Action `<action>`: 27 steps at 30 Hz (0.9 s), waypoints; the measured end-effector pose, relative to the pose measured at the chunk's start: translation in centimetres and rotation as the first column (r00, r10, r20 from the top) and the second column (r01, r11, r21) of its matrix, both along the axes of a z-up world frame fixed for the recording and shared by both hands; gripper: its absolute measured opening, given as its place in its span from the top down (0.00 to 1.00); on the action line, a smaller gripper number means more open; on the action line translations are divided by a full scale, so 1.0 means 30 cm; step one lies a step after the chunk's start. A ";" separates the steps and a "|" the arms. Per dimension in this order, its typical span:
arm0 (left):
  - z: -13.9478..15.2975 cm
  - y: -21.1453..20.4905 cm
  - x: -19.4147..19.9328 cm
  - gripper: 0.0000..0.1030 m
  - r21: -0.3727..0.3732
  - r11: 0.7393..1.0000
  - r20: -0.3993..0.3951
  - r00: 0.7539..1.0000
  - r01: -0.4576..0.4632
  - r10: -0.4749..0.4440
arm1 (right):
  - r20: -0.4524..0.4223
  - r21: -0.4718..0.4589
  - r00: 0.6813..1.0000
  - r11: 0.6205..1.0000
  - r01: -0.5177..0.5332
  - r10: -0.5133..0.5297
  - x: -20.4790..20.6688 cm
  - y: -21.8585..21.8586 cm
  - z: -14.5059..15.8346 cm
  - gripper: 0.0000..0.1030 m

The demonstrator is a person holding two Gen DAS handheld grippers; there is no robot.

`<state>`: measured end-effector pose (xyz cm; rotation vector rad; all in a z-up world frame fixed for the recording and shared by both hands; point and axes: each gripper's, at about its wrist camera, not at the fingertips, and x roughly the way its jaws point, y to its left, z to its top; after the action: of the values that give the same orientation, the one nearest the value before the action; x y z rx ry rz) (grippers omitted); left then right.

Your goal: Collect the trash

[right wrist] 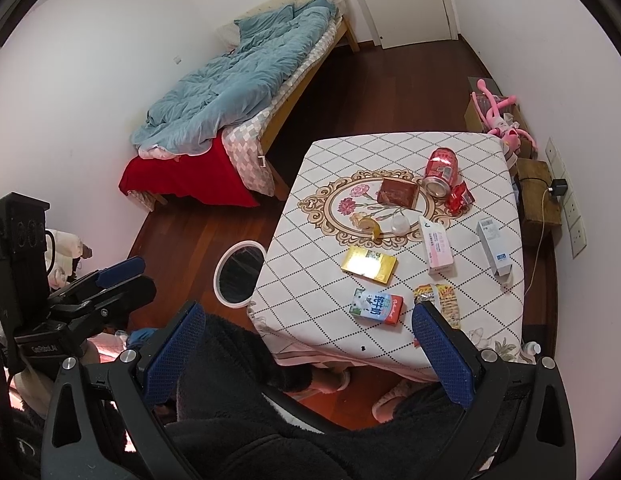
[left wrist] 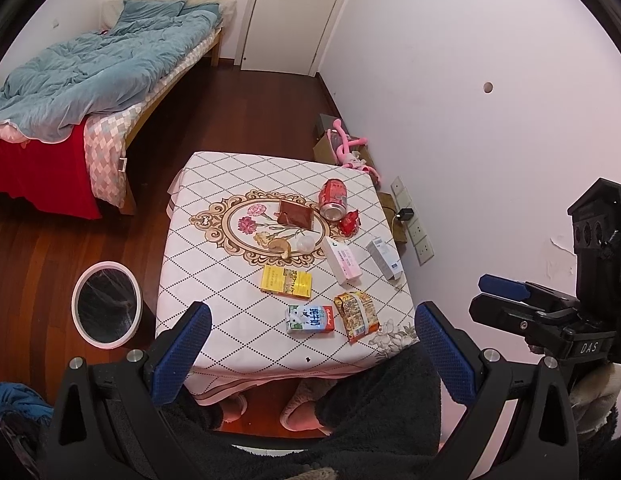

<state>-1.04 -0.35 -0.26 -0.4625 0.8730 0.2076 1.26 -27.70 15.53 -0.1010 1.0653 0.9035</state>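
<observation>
Trash lies on a small table with a diamond-pattern cloth point(left wrist: 230, 280) point(right wrist: 310, 280): a red can point(left wrist: 333, 199) point(right wrist: 440, 172) on its side, a brown packet point(left wrist: 296, 214), a red wrapper point(left wrist: 349, 222), a yellow box point(left wrist: 286, 281) point(right wrist: 368, 265), a milk carton point(left wrist: 310, 319) point(right wrist: 376, 306), a snack wrapper point(left wrist: 356, 314), a pink box point(left wrist: 341, 260) and a white box point(left wrist: 385, 254). A white bin with a black liner point(left wrist: 105, 307) point(right wrist: 238, 278) stands on the floor left of the table. My left gripper point(left wrist: 310, 332) and my right gripper point(right wrist: 310, 336) are both open, empty and held above the table's near edge.
A bed with a blue quilt point(left wrist: 102, 68) stands at the far left. A banana peel point(left wrist: 280, 246) and a small clear cup point(left wrist: 305, 243) lie mid-table. Wall sockets with a charger point(left wrist: 406, 214) and a box with a pink toy point(left wrist: 346, 148) are on the right by the wall.
</observation>
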 end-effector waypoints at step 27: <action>-0.041 0.000 0.055 0.00 0.057 0.998 -0.022 0.999 -0.035 0.036 | 0.010 0.027 0.999 0.998 0.049 -0.049 0.014 0.001 -0.001 0.00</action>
<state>0.62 -0.34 -1.49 -0.4236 0.8793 0.2699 1.68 -27.68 15.51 -0.0573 1.0412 0.8719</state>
